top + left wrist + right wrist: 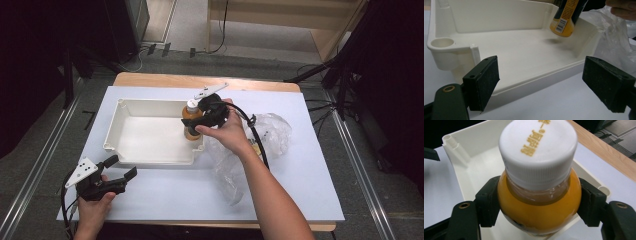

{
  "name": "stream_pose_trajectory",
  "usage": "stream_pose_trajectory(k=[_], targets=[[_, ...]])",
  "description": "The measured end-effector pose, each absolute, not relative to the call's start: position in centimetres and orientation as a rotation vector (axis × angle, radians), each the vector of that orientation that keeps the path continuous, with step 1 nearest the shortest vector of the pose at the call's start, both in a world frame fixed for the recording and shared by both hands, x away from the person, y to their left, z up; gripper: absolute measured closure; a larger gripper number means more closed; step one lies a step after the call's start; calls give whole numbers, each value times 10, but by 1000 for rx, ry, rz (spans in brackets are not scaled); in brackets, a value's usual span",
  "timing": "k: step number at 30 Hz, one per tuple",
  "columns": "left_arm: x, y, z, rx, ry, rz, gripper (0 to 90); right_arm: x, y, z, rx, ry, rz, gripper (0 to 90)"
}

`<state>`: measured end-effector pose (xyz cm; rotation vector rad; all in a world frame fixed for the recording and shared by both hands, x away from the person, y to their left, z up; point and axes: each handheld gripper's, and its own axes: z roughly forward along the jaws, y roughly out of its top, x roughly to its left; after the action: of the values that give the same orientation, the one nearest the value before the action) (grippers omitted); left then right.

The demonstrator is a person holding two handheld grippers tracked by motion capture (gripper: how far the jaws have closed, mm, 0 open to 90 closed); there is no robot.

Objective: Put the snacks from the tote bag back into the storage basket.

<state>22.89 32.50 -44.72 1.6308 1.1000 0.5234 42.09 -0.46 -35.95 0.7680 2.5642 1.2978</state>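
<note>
The right tongs (196,121) are clamped on an orange drink bottle (191,119) with a white cap (537,150). In the right gripper view both black pads press on the bottle's shoulders just under the cap. The left gripper view shows the bottle's base (564,26) hanging above the floor of the white tray (114,131), tilted, with its shadow on the tray floor below it, so it is not yet set down. In the high view the bottle sits at about 3 o'clock in the tray, close to the right wall.

The left tongs (124,167) rest on the worktop (300,190) at about 7 o'clock from the tray, just outside its near wall. They are spread wide, with nothing between the pads (484,80).

A crumpled clear plastic bag (272,132) lies on the worktop at 3 o'clock from the tray, partly under the right forearm (270,195).

Judging by how things lie, the work looks like moving the bottle into the tray. The carry is nearly complete, since the bottle is already over the tray. What seems left is lowering it until the base meets the floor, standing it upright or laying it down, then opening the right tongs and drawing the hand clear. The tray holds nothing else that I can see.
</note>
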Motion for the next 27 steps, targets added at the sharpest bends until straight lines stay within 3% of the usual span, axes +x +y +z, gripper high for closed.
stream_pose_trajectory(k=[27], targets=[[229, 324, -448, 1628, 1104, 517, 143, 421, 2, -379, 777, 2596, 1241, 307]])
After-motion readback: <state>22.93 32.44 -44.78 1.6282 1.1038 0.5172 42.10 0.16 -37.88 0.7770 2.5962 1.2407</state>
